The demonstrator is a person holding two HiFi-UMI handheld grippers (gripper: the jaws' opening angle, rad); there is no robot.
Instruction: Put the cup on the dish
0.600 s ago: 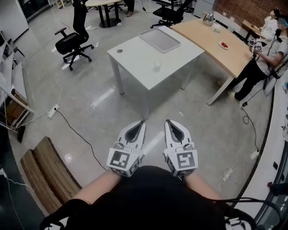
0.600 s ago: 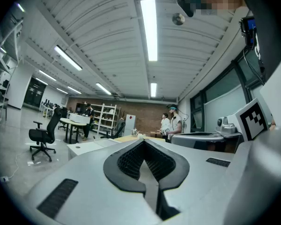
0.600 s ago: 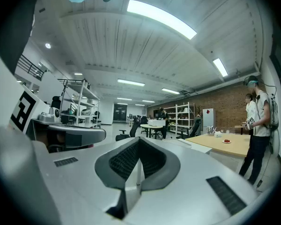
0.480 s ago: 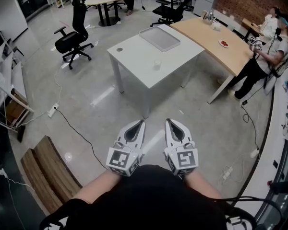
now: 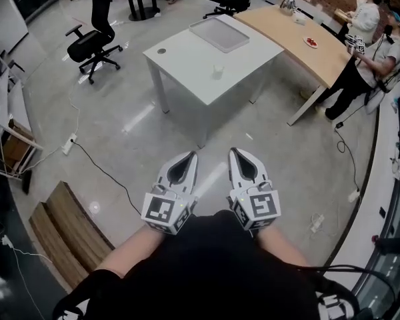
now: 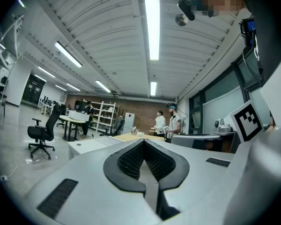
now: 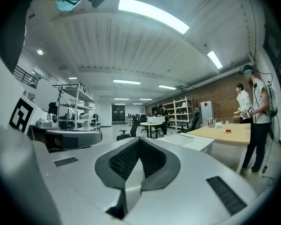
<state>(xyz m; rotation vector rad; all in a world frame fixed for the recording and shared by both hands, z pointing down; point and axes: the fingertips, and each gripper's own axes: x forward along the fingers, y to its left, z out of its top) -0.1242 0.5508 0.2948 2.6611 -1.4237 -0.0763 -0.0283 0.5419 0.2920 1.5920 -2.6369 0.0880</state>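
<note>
A small pale cup stands alone on the white table across the floor, far ahead of me. A shallow grey tray lies at that table's far end, and a little dish with something red sits on the wooden table beside it. My left gripper and right gripper are held close to my body, side by side, both shut and empty. The left gripper and right gripper show their tips meeting in their own views. The cup is too small to make out there.
Two people stand at the wooden table's right end. A black office chair is to the left of the white table. Cables and a power strip lie on the floor, with a wooden platform at my left.
The head view has shifted, so the table and cup sit higher in the frame. The left gripper has drifted slightly down and left. Both grippers stay shut.
</note>
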